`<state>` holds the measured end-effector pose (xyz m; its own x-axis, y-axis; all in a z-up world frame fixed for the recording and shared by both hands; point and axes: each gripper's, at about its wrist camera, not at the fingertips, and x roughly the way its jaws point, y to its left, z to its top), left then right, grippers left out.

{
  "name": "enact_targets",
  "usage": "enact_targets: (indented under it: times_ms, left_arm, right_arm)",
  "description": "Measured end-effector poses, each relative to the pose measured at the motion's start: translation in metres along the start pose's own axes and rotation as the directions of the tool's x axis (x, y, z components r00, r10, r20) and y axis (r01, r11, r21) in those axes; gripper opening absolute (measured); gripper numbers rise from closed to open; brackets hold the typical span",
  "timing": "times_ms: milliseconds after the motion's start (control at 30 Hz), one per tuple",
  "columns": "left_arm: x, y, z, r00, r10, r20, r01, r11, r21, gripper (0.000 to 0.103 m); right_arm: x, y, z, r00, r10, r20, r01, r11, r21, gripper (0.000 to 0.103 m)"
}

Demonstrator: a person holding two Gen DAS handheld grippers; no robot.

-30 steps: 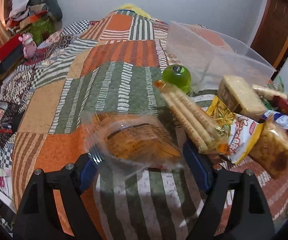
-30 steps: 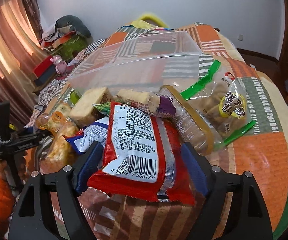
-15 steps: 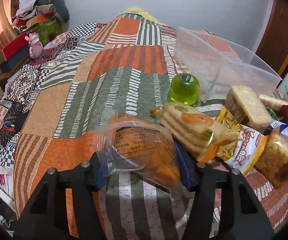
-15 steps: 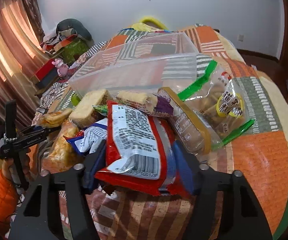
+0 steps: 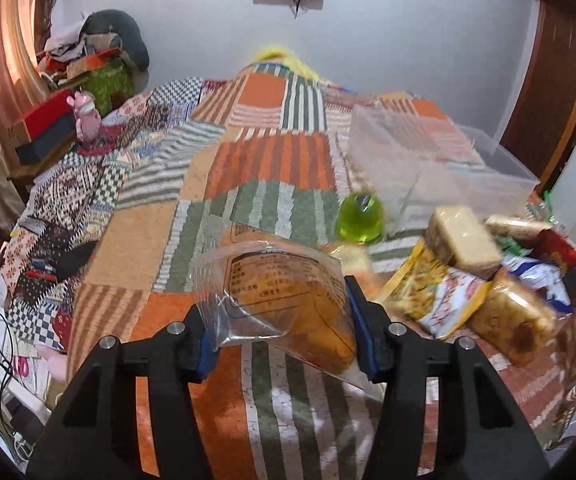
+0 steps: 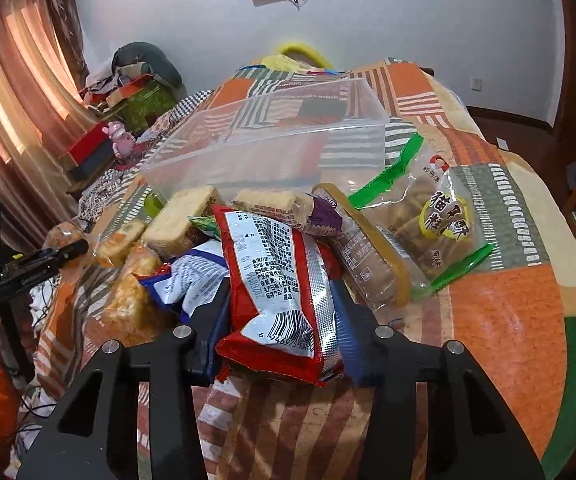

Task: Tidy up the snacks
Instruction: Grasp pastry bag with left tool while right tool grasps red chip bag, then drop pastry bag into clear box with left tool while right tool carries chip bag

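My left gripper (image 5: pixel 282 320) is shut on a clear bag of orange-brown pastry (image 5: pixel 280 296) and holds it above the quilt. My right gripper (image 6: pixel 284 320) is shut on a red and silver snack packet (image 6: pixel 284 288), lifted at the front of the snack pile. A clear plastic bin (image 6: pixel 272 148) stands behind the pile; it also shows in the left wrist view (image 5: pixel 439 160). The left gripper shows at the left edge of the right wrist view (image 6: pixel 64 250).
The pile holds a pale cake block (image 5: pixel 463 240), a yellow-white packet (image 5: pixel 439 292), a brown pastry bag (image 5: pixel 519 320), a long biscuit pack (image 6: pixel 367 260) and a green-trimmed bag (image 6: pixel 435 216). A green jelly cup (image 5: pixel 361 220) sits by the bin. The patchwork quilt (image 5: pixel 256 160) stretches left.
Both grippers closed on their packets and lifted them. The left one raised the pastry bag off the quilt; the right one raised the red packet's near end.
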<state>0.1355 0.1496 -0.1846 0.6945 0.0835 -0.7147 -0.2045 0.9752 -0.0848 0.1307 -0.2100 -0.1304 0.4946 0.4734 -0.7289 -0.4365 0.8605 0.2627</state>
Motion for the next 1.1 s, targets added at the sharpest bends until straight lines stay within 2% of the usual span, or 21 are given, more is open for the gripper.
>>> enact_targets:
  times_ms: [267, 533, 833, 1100]
  left_arm:
    - [-0.030, -0.019, 0.022, 0.996, -0.053, 0.078, 0.051, 0.998, 0.027, 0.054]
    - [-0.045, -0.048, 0.045, 0.983, -0.118, 0.140, 0.108, 0.992, 0.072, 0.054]
    - [-0.045, -0.079, 0.062, 0.971, -0.176, 0.162, 0.159, 0.981, 0.116, 0.054]
    - [-0.032, -0.101, 0.080, 0.963, -0.211, 0.165, 0.189, 0.972, 0.137, 0.054]
  right_arm:
    - [-0.017, 0.004, 0.005, 0.999, 0.008, 0.047, -0.007, 1.000, -0.008, 0.043]
    - [-0.037, 0.005, 0.016, 0.993, 0.015, 0.119, -0.012, 1.000, -0.019, 0.040]
    - [-0.051, 0.001, 0.035, 0.979, 0.006, 0.205, -0.002, 1.000, -0.022, 0.039]
    - [-0.043, -0.007, 0.055, 0.970, -0.007, 0.243, 0.009, 1.000, -0.005, 0.039]
